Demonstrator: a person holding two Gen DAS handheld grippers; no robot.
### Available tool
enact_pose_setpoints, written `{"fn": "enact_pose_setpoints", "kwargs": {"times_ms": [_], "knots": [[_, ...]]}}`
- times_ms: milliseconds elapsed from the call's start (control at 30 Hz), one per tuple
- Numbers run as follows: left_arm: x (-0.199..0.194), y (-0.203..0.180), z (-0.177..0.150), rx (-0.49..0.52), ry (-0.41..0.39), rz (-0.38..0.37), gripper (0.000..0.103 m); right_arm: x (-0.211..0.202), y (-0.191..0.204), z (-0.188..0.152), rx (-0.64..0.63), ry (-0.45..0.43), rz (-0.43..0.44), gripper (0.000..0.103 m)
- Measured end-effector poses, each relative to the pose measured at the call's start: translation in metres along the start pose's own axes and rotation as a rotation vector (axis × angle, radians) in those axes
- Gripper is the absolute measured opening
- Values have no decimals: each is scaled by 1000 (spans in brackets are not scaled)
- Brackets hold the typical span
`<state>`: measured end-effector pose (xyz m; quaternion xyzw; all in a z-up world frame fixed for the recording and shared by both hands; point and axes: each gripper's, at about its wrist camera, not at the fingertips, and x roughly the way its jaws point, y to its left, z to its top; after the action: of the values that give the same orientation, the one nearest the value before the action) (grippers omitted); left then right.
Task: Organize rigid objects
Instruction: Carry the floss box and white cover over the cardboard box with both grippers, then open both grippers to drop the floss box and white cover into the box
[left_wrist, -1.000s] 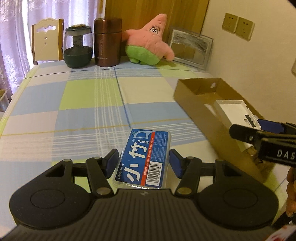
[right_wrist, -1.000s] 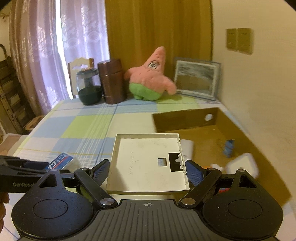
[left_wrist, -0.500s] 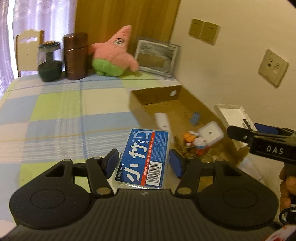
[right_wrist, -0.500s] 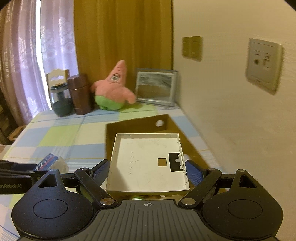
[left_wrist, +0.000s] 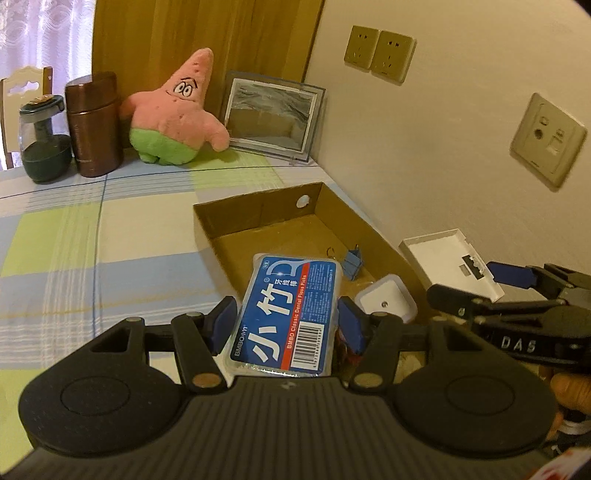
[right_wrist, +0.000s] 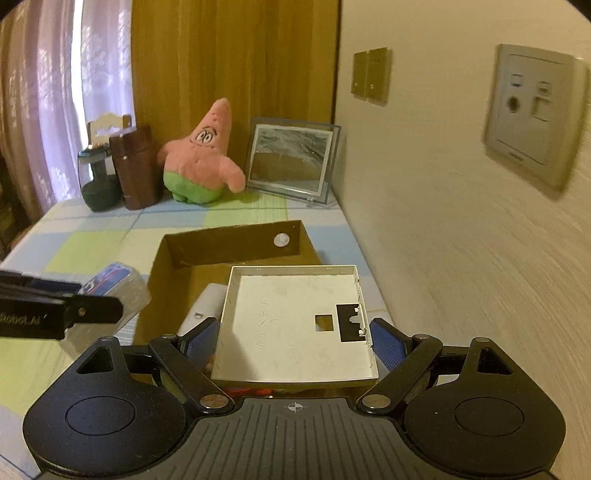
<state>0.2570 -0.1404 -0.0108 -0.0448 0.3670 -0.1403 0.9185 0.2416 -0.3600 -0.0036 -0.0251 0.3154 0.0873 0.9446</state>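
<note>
My left gripper (left_wrist: 287, 322) is shut on a blue floss pick box (left_wrist: 286, 314), held above the near part of an open brown cardboard box (left_wrist: 258, 210). In the right wrist view my right gripper (right_wrist: 295, 338) is shut on a flat white plastic cover (right_wrist: 291, 325), which hangs over the same cardboard box (right_wrist: 229, 247). The white cover (left_wrist: 447, 262) and the right gripper's fingers (left_wrist: 509, 275) show at the right in the left wrist view. Inside the cardboard box lie a blue binder clip (left_wrist: 354, 263) and a white square case (left_wrist: 386, 301).
At the table's far end stand a pink star plush (left_wrist: 173, 114), a brown flask (left_wrist: 94, 125), a dark glass jar (left_wrist: 42, 142) and a framed picture (left_wrist: 273, 114). The wall with sockets (left_wrist: 378, 51) runs close along the right. The checked tablecloth (left_wrist: 92, 240) spreads to the left.
Both grippers have moved to the right with their loads, from over the tablecloth to above the cardboard box. The wall is now much closer on the right.
</note>
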Motion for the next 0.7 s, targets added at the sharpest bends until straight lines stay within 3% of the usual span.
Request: {"fn": "enact_pose_setpoints", "kwargs": {"times_ms": [433, 700], "knots": [[57, 5, 22, -21, 27, 23, 55, 57, 3, 4, -141, 50, 60, 84], [74, 10, 30, -50, 29, 13, 55, 74, 6, 3, -152, 64, 78, 84]]}}
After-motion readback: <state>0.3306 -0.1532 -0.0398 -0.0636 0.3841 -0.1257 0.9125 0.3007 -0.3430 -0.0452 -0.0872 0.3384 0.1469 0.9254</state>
